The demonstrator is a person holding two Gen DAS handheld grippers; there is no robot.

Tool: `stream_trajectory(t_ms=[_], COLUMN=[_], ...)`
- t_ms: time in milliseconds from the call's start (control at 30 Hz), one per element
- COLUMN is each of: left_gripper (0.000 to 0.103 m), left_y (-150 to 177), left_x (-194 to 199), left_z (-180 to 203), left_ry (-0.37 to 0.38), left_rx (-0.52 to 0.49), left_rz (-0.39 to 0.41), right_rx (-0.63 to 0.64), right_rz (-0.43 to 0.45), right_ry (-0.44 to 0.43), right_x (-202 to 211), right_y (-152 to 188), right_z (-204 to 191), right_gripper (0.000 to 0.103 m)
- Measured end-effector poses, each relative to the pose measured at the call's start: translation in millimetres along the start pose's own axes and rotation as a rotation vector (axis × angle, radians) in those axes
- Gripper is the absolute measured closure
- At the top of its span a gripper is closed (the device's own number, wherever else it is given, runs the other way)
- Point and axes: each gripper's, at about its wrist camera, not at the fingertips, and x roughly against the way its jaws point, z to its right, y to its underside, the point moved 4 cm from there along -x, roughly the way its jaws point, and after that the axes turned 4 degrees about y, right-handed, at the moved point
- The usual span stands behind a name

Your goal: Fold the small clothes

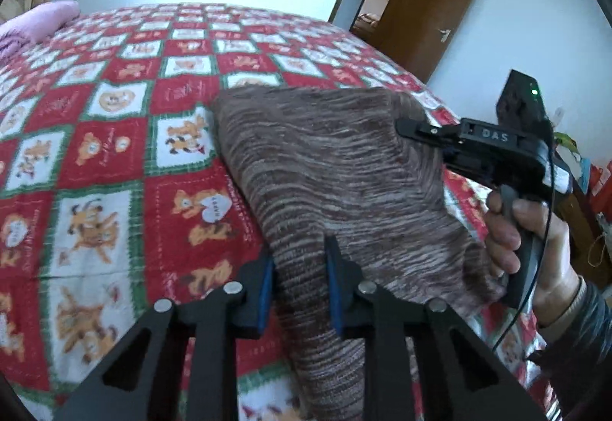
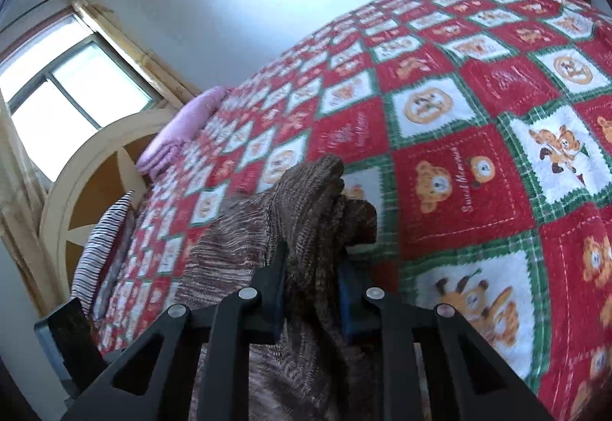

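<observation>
Garment: a brown, streaky knitted garment (image 1: 325, 168) is lying partly on the bed and partly being lifted off it at its near edge; its shape (sleeves, neck) is not readable

Left gripper: the left gripper (image 1: 300, 291) is pinching a ridge of the knit between its blue pads (image 1: 333, 287); the jaws are standing narrow, with the cloth bunching up between them and draping down below the fingers

Right gripper: the right gripper (image 2: 311, 291) is clamping a thick gathered fold of the same garment (image 2: 306, 214); the jaws are narrow and the cloth is rising in a hump ahead of the fingertips; in the left wrist view this gripper (image 1: 405, 126) is reaching in from the right, its tip at the garment's right edge

Hand: a hand (image 1: 524, 241) in a dark sleeve is gripping the right tool's handle

Bed: the bedspread (image 1: 114, 161), red, white and green checks with cartoon bears, is covering the bed under the garment

Around: a pink pillow (image 2: 183, 122) is lying at the bed's far end; a window (image 2: 69, 92) is glowing behind it; a brown door (image 1: 420, 12) is standing open
</observation>
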Motion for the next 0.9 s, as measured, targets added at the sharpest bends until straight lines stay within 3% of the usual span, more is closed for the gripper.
stream_trajectory(t_ms=[200,467,900], left_gripper=[0.079,0.079,0.079], left_y=[14,38,78], left_x=[48,107,190], left_z=[4,-22,-89], left_ry=[-0.011,-0.053,-0.204], left_rx=[-0.029,0.003,0.077], left_rz=[0.05,0.109,0.211], right_rx=[0.023,0.108,0.213], right_rz=[0.013,-0.002,-0.072], right_ry=[-0.038,-0.111,-0.261], right_x=[22,30,-12], right_y=[13,40,80], right_z=[-35,-102,-223], right_gripper=[0.082,0.082,0.082])
